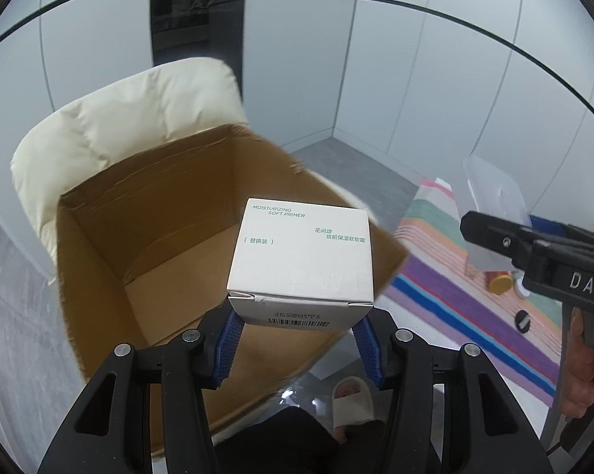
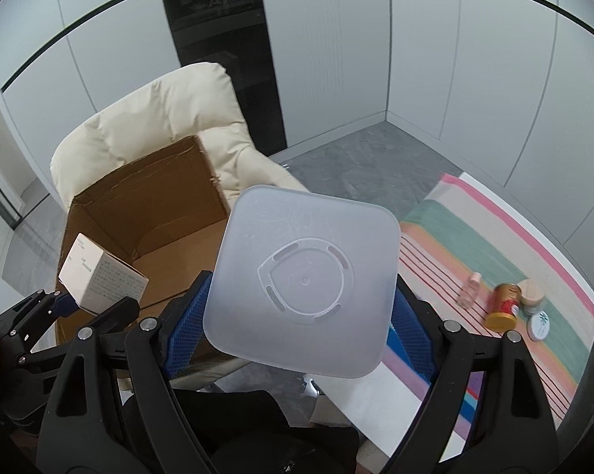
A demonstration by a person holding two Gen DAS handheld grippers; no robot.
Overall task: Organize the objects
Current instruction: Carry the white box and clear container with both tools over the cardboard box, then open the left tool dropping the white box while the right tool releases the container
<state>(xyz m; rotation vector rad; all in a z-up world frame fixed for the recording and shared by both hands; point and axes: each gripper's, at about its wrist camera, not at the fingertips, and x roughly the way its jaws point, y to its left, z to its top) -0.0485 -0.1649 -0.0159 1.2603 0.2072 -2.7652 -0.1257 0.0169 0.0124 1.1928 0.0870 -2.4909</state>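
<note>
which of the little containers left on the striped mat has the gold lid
The red jar, in the middle of the row. The slim pink bottle to its left is clear, and the two jars to its right have beige and white lids.

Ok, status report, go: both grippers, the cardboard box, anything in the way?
Left gripper shut on white primer box, over open cardboard box. Right gripper shut on frosted plastic container. Nothing blocking the opening.

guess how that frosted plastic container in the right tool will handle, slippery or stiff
The frosted plastic container probably handles stiffly: its flat walls show no buckling between the right tool's blue pads. It looks thin and see-through, so likely light. The smooth surface could slip, though the ribbed pads should help.
</note>
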